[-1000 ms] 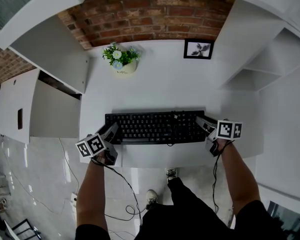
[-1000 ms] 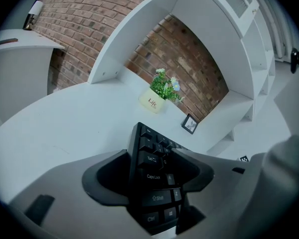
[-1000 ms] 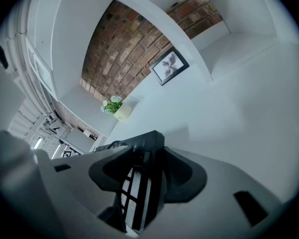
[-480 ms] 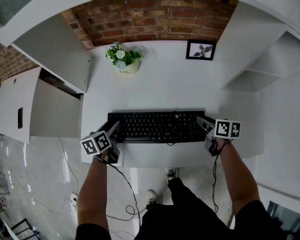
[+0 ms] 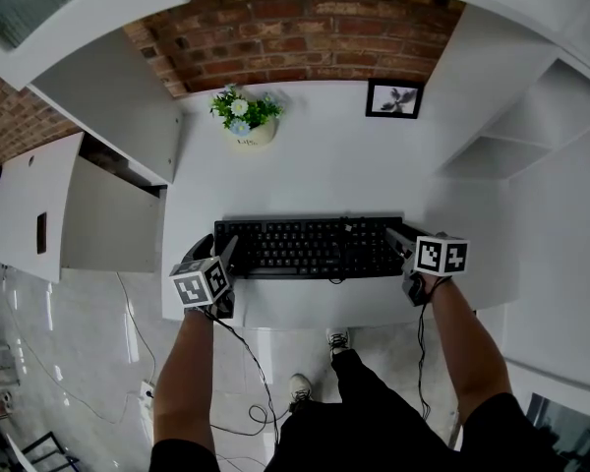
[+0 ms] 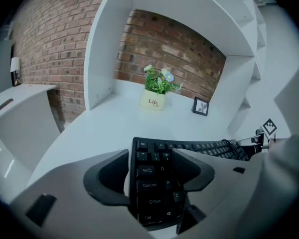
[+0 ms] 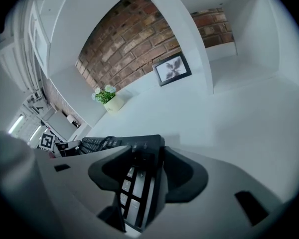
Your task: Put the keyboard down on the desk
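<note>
The black keyboard (image 5: 310, 247) lies flat on the white desk (image 5: 324, 165), near its front edge. My left gripper (image 5: 221, 254) is at the keyboard's left end, which sits between its jaws (image 6: 152, 171). A sliver of white shows between one pad and the keyboard (image 6: 157, 193), so the pads are not pressing. My right gripper (image 5: 398, 239) is at the right end, jaws opening, with the keyboard's number-pad end (image 7: 134, 183) loose between them (image 7: 147, 171).
A potted plant (image 5: 244, 116) and a small picture frame (image 5: 391, 97) stand at the back of the desk against the brick wall. White shelf panels flank both sides. The keyboard's cable (image 5: 346, 226) lies on its top edge. Behind the keyboard is bare desk.
My left gripper has shifted a little to the right along the desk's front edge, and its marker cube has turned. The keyboard and right gripper have stayed almost in place.
</note>
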`<state>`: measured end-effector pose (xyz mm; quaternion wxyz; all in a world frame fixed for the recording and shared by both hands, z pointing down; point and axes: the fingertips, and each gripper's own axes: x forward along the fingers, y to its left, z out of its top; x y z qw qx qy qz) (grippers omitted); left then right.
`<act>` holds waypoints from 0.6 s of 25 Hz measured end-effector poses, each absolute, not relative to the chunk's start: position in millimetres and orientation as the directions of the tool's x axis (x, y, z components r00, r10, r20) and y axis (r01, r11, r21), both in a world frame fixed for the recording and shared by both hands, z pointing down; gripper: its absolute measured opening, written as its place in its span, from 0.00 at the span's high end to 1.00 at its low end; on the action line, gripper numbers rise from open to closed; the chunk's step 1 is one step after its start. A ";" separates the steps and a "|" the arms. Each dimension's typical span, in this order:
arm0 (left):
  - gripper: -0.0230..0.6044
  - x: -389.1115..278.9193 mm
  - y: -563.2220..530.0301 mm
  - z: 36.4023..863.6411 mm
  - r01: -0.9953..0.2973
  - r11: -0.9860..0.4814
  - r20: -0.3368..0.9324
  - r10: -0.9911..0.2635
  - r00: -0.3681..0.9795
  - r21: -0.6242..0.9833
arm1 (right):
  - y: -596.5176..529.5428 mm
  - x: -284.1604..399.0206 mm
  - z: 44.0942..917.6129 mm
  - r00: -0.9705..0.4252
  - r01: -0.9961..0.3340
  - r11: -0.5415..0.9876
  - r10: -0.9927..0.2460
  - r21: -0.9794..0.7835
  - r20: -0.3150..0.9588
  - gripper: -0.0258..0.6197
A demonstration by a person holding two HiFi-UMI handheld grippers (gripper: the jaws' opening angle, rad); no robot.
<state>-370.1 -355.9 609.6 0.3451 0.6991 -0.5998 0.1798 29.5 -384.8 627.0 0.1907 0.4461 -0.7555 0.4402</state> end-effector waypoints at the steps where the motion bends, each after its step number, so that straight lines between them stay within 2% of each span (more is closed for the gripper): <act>1: 0.51 -370.1 -356.2 606.0 -0.965 -0.048 0.659 -0.722 0.211 0.257 | -384.6 29.8 625.9 -0.521 -0.848 0.216 -0.513 -0.485 0.682 0.63; 7: 0.51 -361.4 -353.8 581.9 -0.961 -0.091 0.605 -0.761 0.235 0.259 | -380.2 31.7 618.3 -0.461 -0.887 0.259 -0.557 -0.383 0.691 0.63; 11: 0.53 -352.3 -348.1 561.5 -0.959 -0.136 0.568 -0.782 0.258 0.249 | -375.0 32.3 603.3 -0.442 -0.897 0.285 -0.595 -0.338 0.671 0.66; 12: 0.54 -350.4 -345.8 556.3 -0.957 -0.145 0.559 -0.786 0.265 0.250 | -373.9 32.4 597.7 -0.435 -0.900 0.288 -0.611 -0.327 0.661 0.69; 15: 0.59 -346.0 -339.9 536.5 -0.955 -0.167 0.524 -0.806 0.275 0.244 | -371.1 33.7 576.7 -0.399 -0.917 0.292 -0.675 -0.271 0.621 0.86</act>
